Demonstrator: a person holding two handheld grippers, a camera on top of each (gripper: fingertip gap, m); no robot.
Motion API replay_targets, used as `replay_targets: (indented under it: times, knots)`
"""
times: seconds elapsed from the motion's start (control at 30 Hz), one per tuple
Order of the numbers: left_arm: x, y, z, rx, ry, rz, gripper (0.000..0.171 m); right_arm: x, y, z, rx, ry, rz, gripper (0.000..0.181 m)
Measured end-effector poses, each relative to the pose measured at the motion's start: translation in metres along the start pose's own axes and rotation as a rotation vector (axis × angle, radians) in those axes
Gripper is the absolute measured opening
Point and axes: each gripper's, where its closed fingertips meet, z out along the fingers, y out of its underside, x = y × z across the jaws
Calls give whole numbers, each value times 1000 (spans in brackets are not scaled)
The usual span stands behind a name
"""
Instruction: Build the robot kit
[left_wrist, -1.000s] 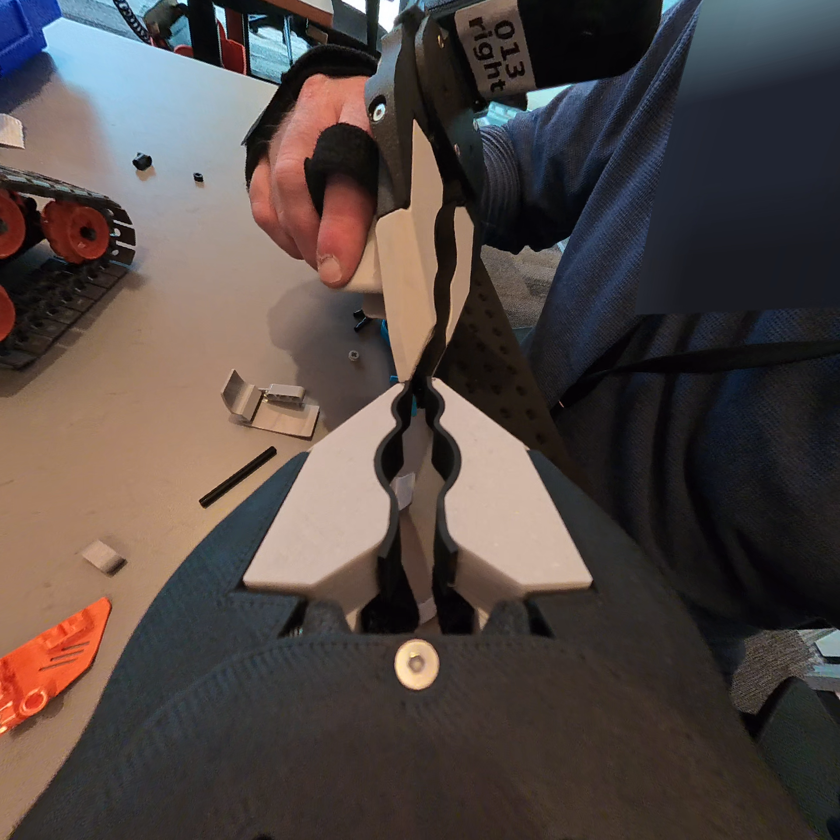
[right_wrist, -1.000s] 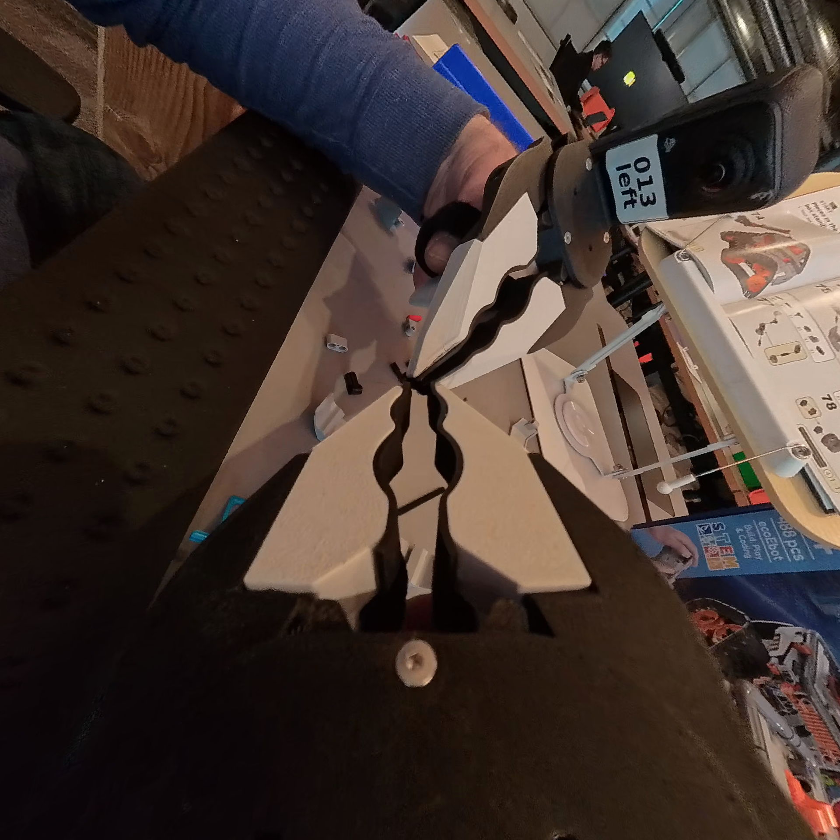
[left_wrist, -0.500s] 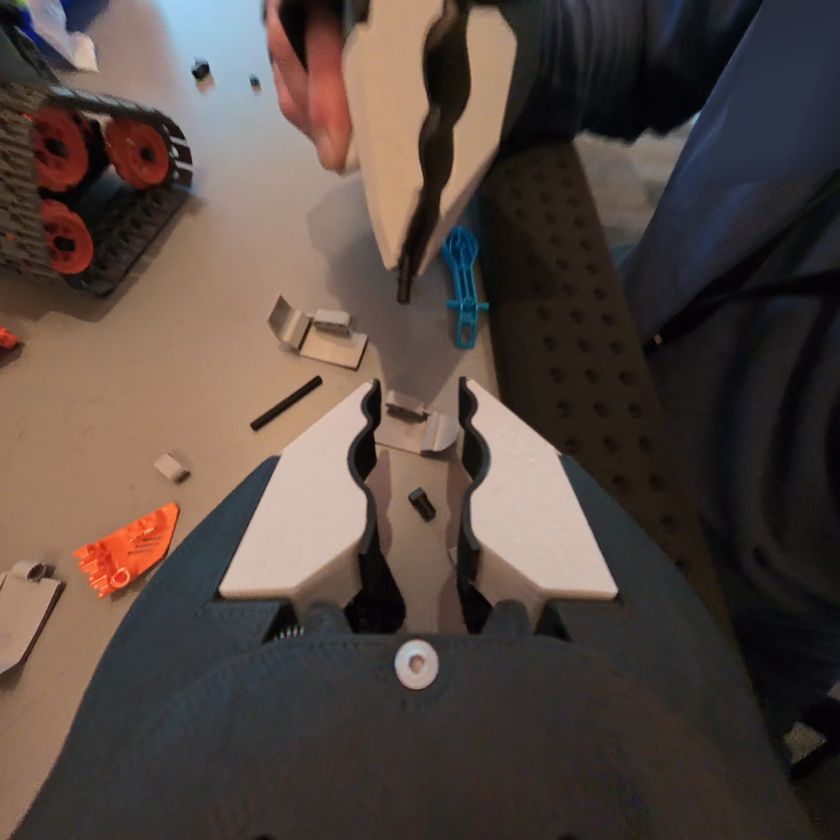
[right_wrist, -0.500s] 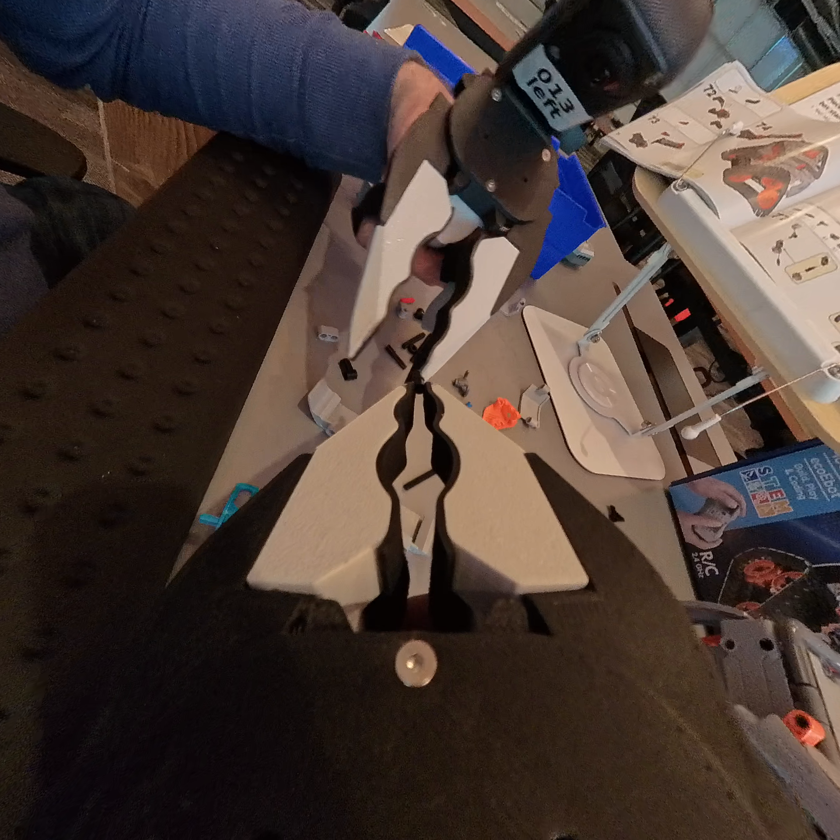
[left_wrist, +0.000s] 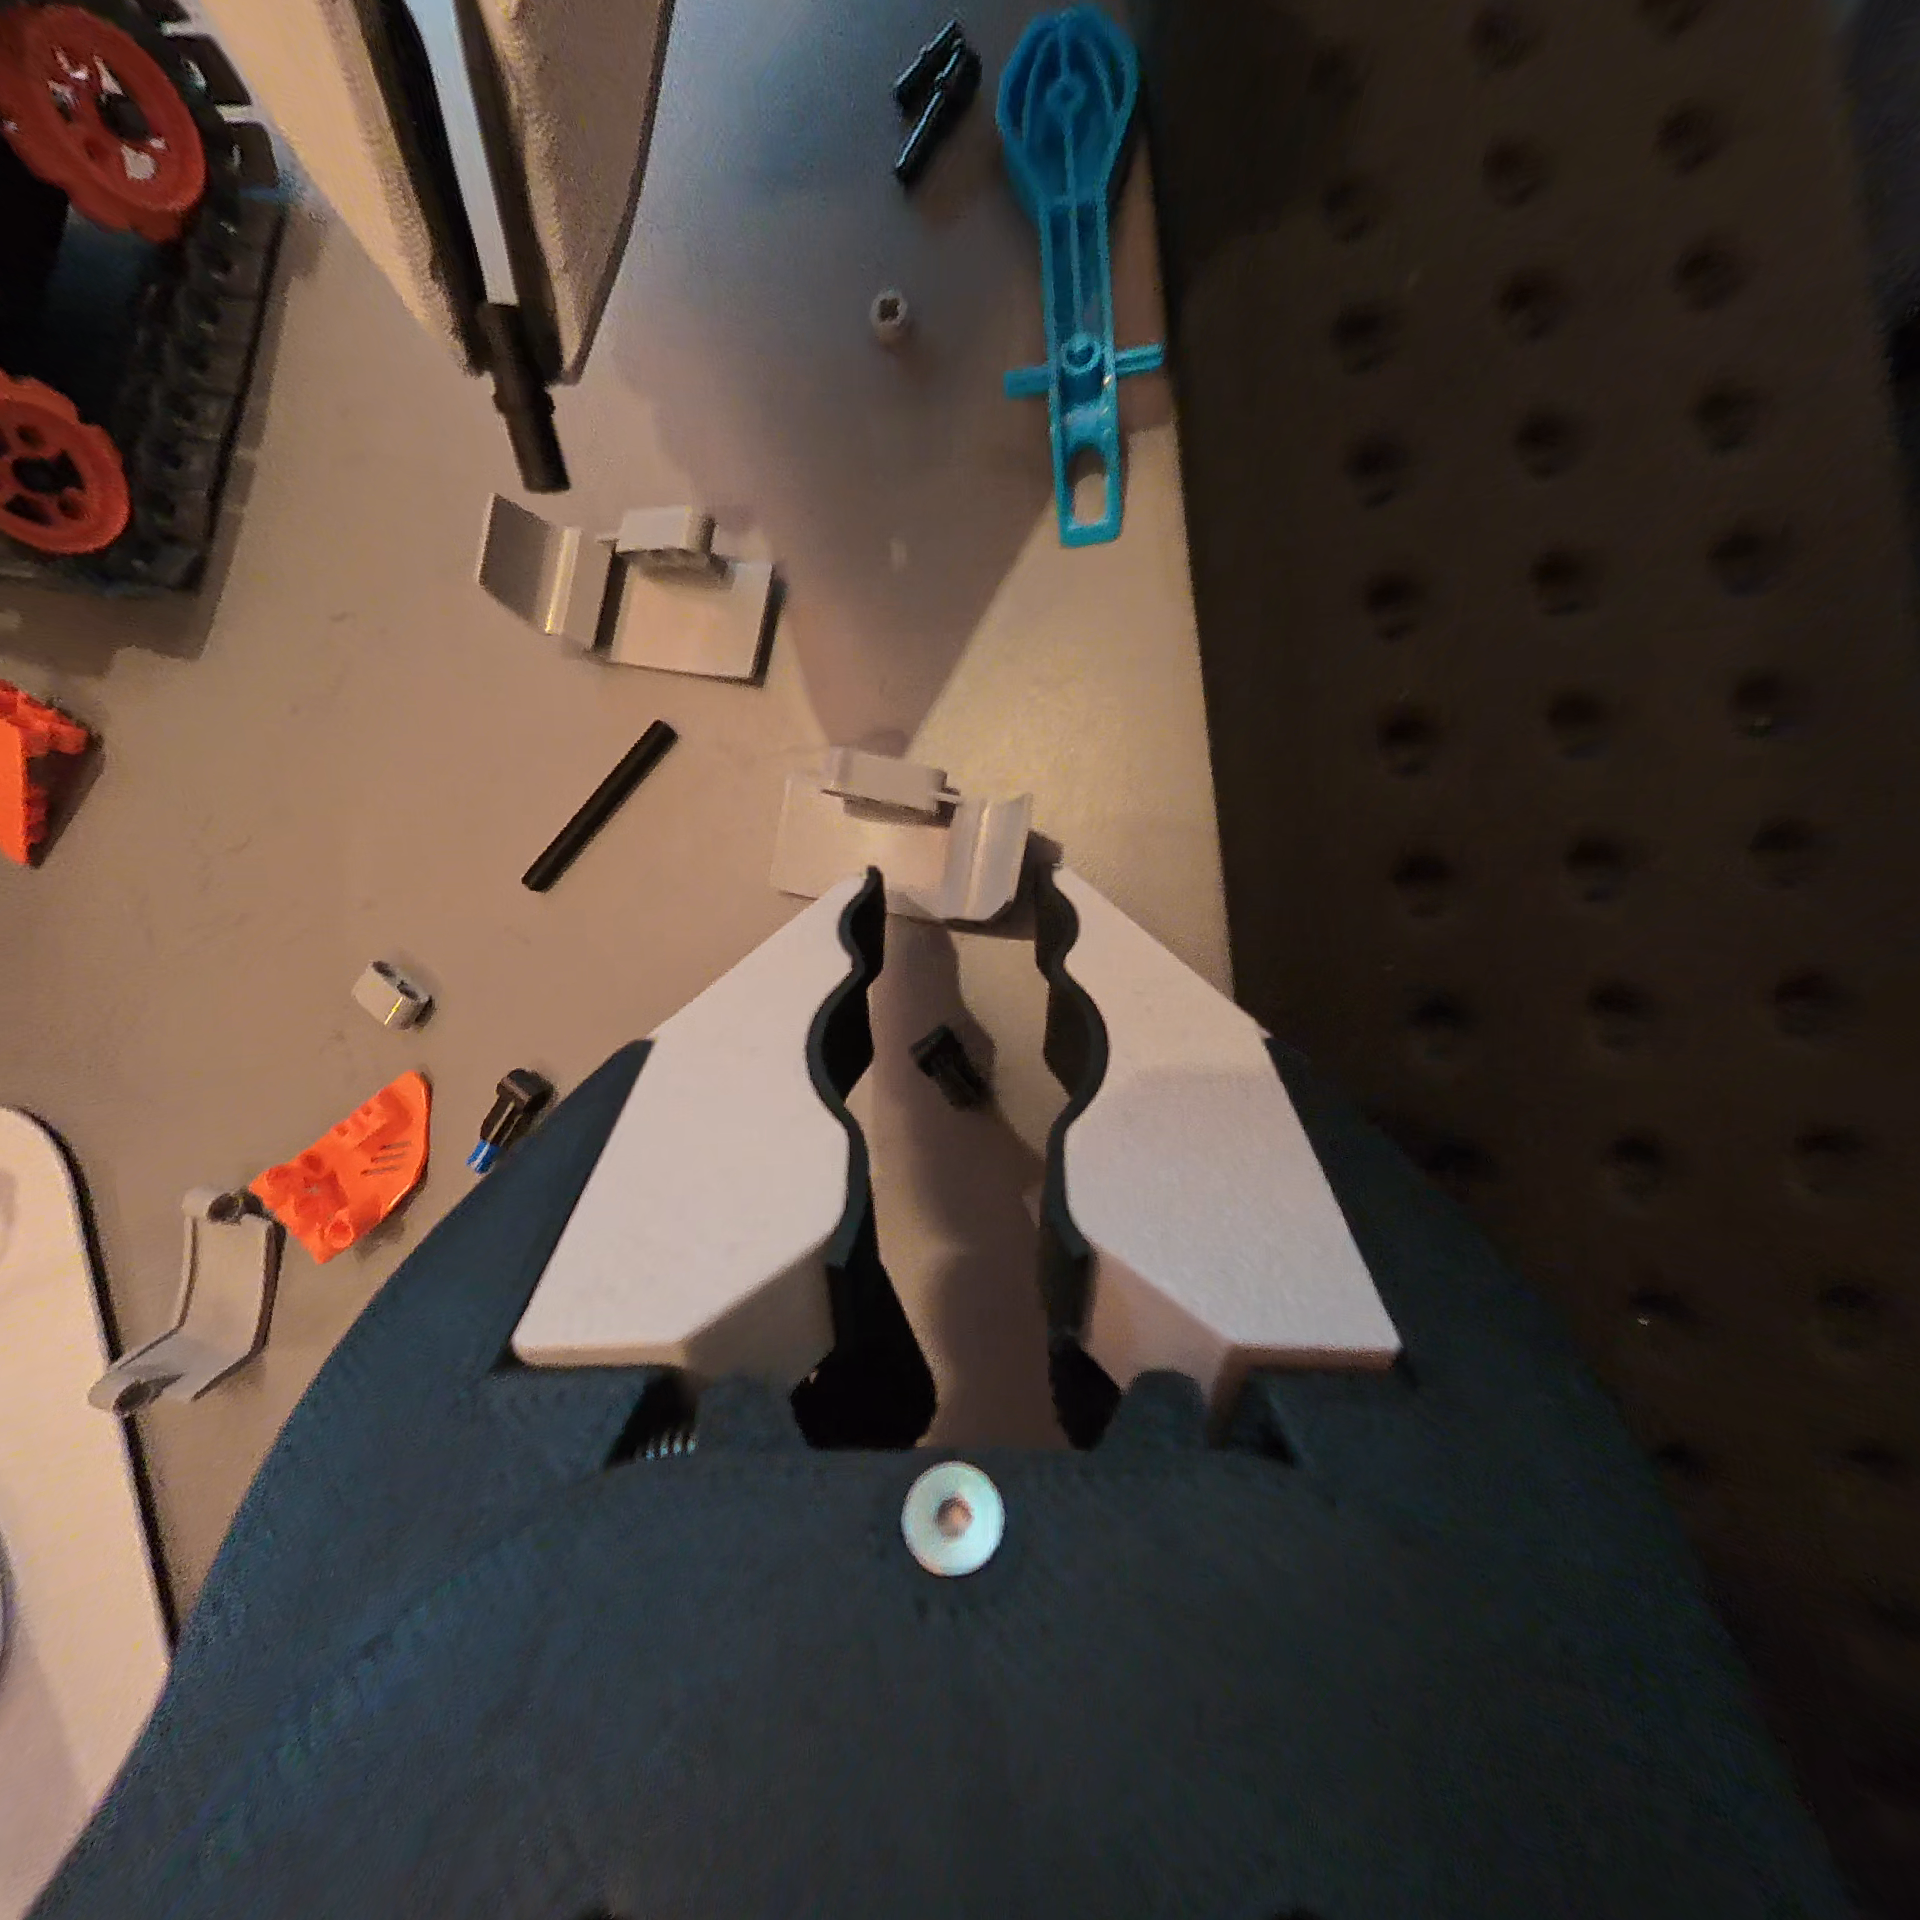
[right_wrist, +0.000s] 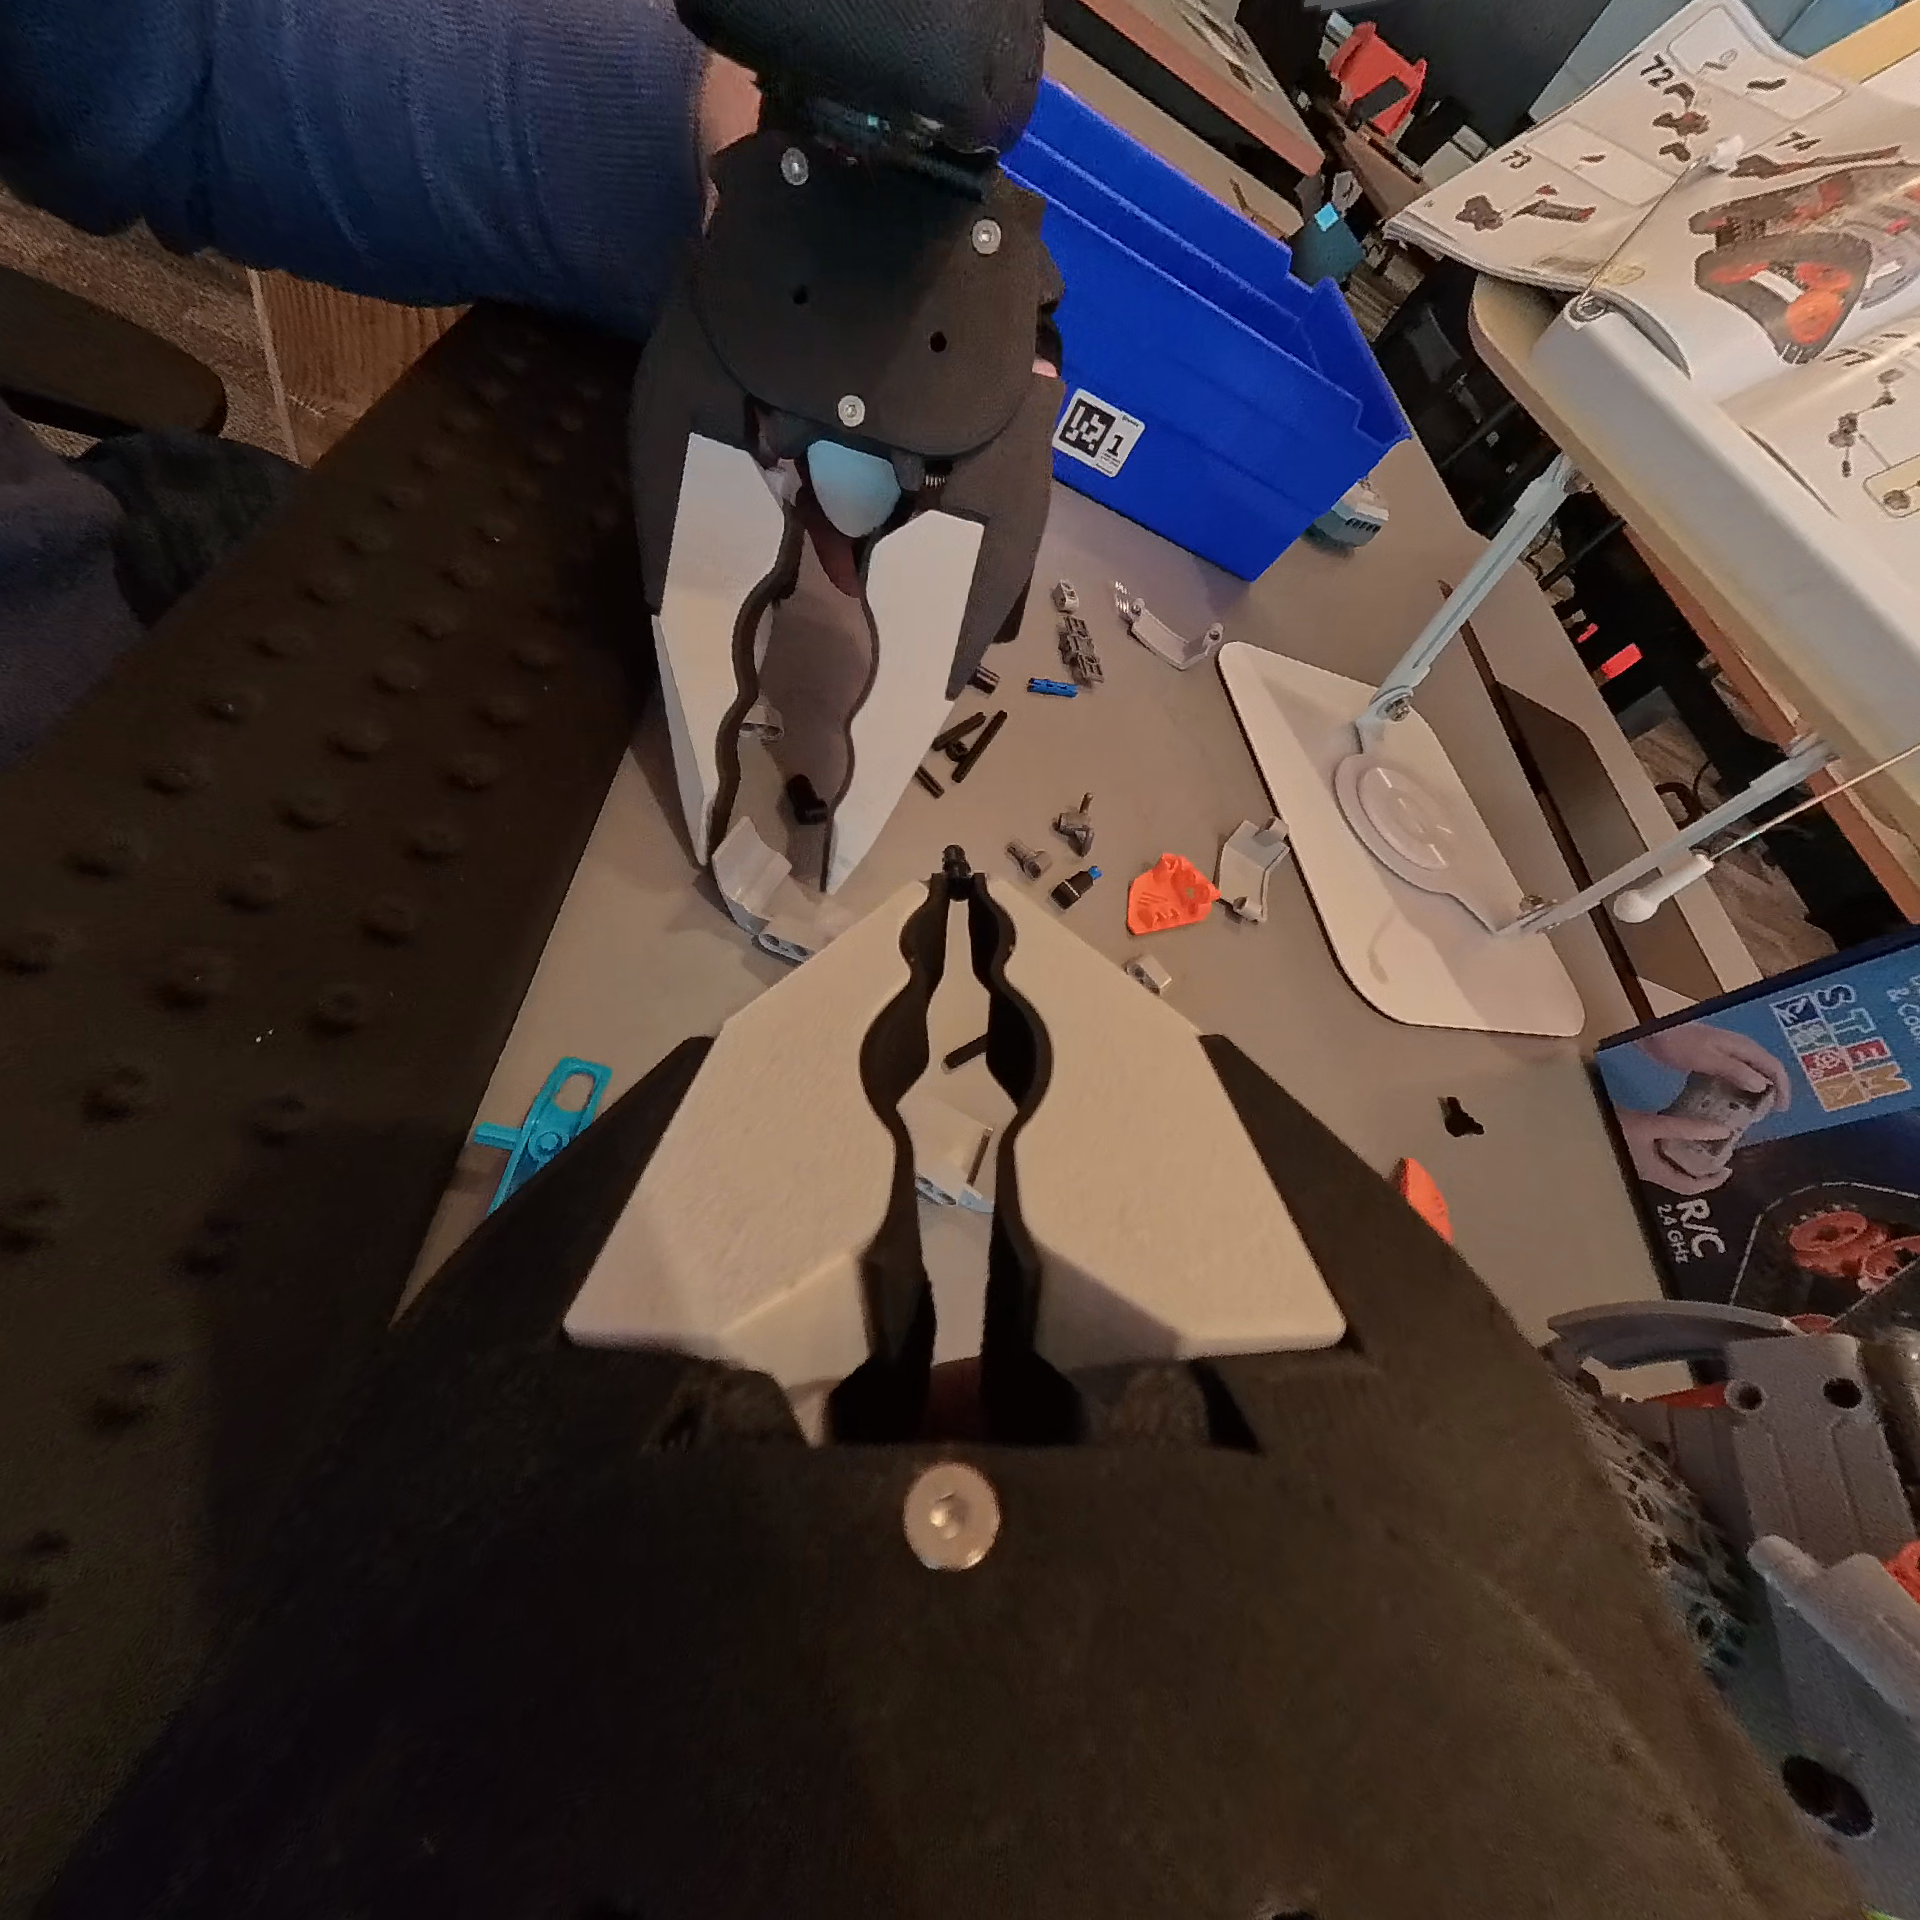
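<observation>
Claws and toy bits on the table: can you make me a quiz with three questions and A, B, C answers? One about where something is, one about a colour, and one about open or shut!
1. What lies right at the tips of the left claw?
A. a grey bracket
B. an orange wheel
C. a blue bin

2. What colour is the pin in the right claw?
A. red
B. black
C. white

3. How is the left claw?
A. open
B. shut on the pin
C. shut on nothing

Answers:
1 A, the bracket sits on the table just at its tips.
2 B, the bit that pokes out of the right claw is black.
3 A, its jaws stand wide apart and grip nothing.
</observation>
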Motion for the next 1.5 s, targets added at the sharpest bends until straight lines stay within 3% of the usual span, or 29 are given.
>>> replay_targets:
  times: [0.1, 0.5, 1.13, 1.5]
  knots:
    - [-2, 1, 3, -26, -37, 38, 12, 0, 1, 0, 1, 0, 14, 0]
    - [-20, -3, 5, 17, -173, -55, 6, 1, 10, 3, -22, -18, 77, 0]
    - [-25, -26, -9, 294, -130, -273, 4, -15, 36, 19, -132, -95, 93, 0]
    - [-22, -28, -6, 297, -131, -253, 4, -14, 36, 18, -128, -94, 102, 0]
